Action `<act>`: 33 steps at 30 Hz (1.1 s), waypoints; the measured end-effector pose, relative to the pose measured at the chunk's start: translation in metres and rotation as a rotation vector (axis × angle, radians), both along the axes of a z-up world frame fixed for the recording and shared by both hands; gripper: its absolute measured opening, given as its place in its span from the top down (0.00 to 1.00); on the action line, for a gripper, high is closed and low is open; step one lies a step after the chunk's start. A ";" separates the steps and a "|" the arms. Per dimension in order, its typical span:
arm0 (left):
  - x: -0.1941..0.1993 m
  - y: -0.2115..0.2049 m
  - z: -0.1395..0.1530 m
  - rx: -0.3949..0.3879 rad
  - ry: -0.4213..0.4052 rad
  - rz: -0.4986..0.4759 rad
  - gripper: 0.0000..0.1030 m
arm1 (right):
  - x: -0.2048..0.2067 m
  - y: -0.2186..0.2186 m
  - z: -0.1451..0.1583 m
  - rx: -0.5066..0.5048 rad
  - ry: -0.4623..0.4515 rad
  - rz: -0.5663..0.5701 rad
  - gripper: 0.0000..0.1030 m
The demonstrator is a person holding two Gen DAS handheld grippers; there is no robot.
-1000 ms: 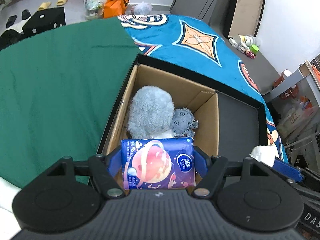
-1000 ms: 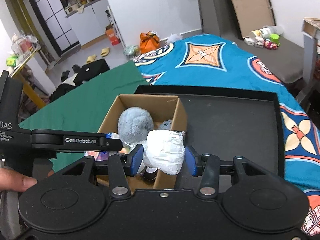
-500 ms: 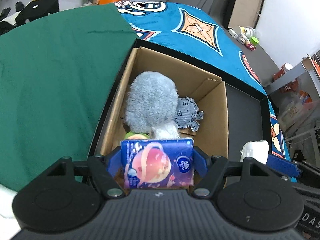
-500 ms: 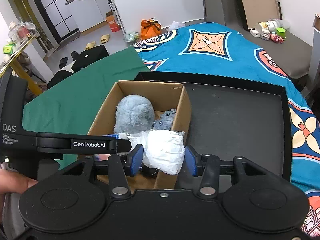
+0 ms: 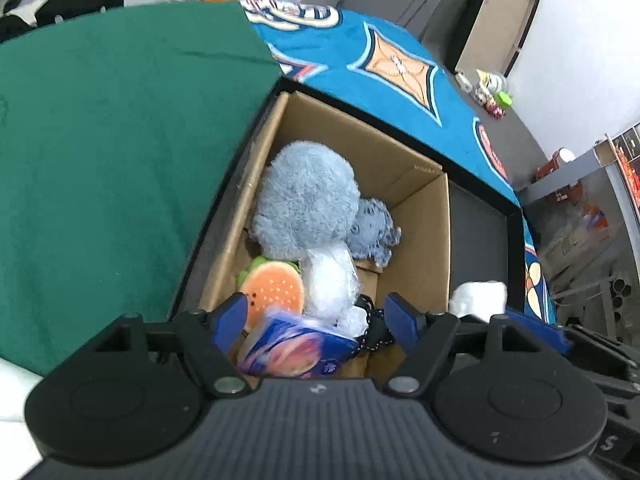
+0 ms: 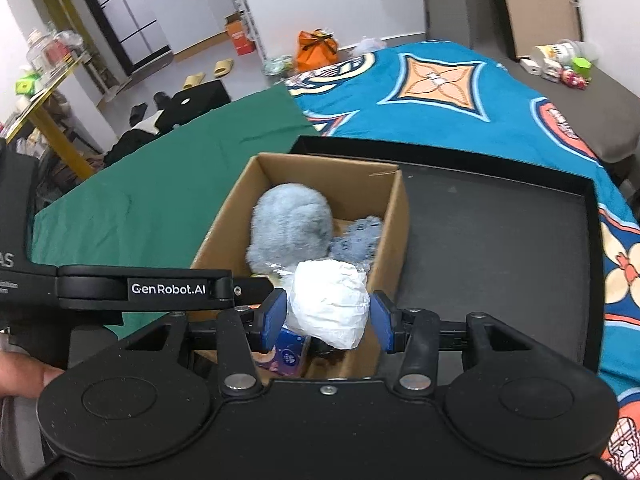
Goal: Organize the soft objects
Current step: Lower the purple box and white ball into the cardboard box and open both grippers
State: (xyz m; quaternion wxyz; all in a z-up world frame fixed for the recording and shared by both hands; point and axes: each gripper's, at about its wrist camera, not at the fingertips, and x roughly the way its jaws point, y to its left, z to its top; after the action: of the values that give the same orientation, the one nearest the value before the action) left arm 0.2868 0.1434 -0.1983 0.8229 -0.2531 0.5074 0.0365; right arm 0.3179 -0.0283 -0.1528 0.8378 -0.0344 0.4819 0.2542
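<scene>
Two soft items over the cardboard box [image 6: 394, 216] near corner — left hand-held gripper [image 5: 316, 320] opening, tissue pack [image 5: 294, 350] dropping free; right hand-held gripper [image 6: 329, 316] squeezing white bundle [image 6: 330, 302] mid-body — light, squashy.

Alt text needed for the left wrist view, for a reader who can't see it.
The left gripper is opening above a cardboard box, and a blue tissue pack tilts loose between its blue pads. The box already holds a fluffy grey plush, a smaller grey toy and a burger-shaped toy.
</scene>
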 end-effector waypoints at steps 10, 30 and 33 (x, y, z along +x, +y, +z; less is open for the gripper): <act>-0.013 0.014 0.011 -0.015 0.007 0.081 0.28 | -0.001 0.019 -0.004 0.002 -0.001 0.026 0.45; -0.031 0.001 0.059 0.089 -0.030 0.050 0.22 | -0.025 -0.018 0.023 0.028 -0.031 -0.062 0.45; -0.033 -0.008 0.068 0.111 -0.038 0.016 0.20 | -0.031 -0.026 0.029 0.032 -0.052 -0.082 0.44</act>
State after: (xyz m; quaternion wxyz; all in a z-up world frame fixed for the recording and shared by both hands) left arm 0.2539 0.1354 -0.1304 0.8448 -0.2118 0.4869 0.0662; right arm 0.2872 -0.0548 -0.1237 0.8603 -0.0079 0.4568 0.2262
